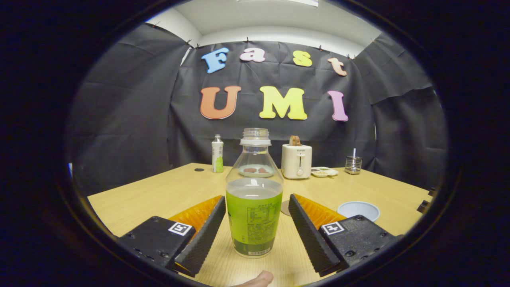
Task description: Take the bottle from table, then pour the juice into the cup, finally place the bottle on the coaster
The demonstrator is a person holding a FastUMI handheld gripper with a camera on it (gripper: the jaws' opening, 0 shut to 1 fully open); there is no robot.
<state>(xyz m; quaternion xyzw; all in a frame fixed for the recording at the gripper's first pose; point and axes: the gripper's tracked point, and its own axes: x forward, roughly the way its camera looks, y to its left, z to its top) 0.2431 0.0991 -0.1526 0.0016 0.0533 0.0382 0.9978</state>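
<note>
1. The gripper (255,229) is wide open, with a finger on each side of the bottle (254,199). Neither finger touches it.
2. The bottle stands upright on the table (159,191), with no cap and green juice inside.
3. The cup (358,210) sits to the right, near the right finger.
4. The coaster (285,207) lies just behind the bottle.
5. A toaster (296,160) and a small bottle (217,153) stand far back.
</note>
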